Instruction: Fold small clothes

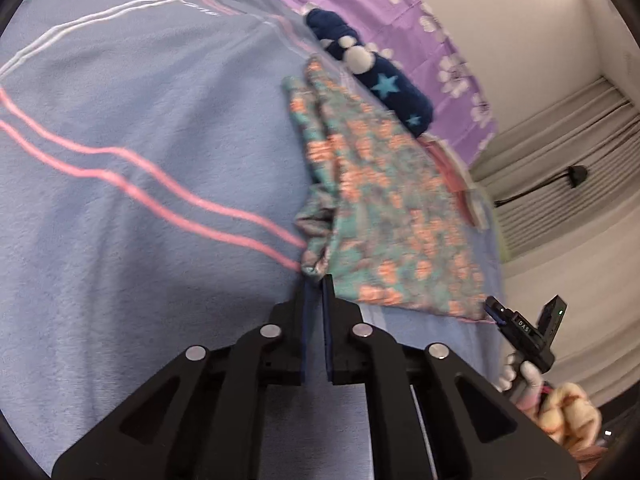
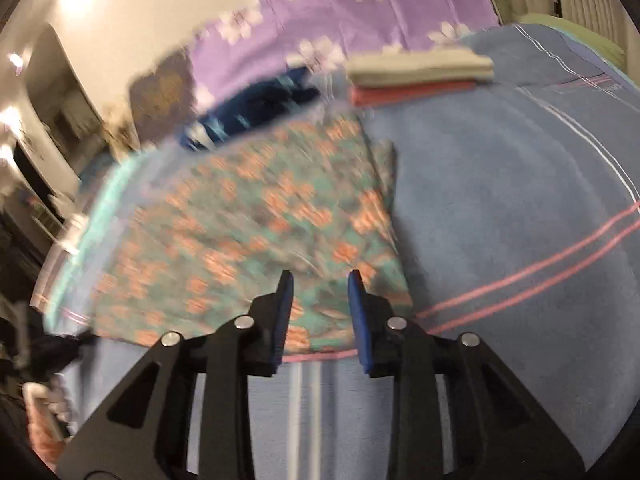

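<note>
A teal garment with orange flowers (image 1: 384, 200) lies partly folded on the blue striped blanket (image 1: 140, 120). My left gripper (image 1: 317, 280) is shut on the garment's near bunched corner, and the cloth puckers at the fingertips. In the right wrist view the same garment (image 2: 240, 220) spreads out flat, blurred. My right gripper (image 2: 320, 276) hovers over its near edge with the jaws apart and nothing pinched between the blue pads. At the right edge of the left wrist view, a gloved hand (image 1: 520, 372) holds the right gripper's handle.
A navy garment with stars and white pompoms (image 1: 396, 88) lies beyond the floral one. A folded stack, cream cloth (image 2: 420, 68) on red cloth (image 2: 412, 94), sits at the back. A purple flowered sheet (image 1: 400, 12) covers the far side; pleated curtains (image 1: 580, 128) hang beyond.
</note>
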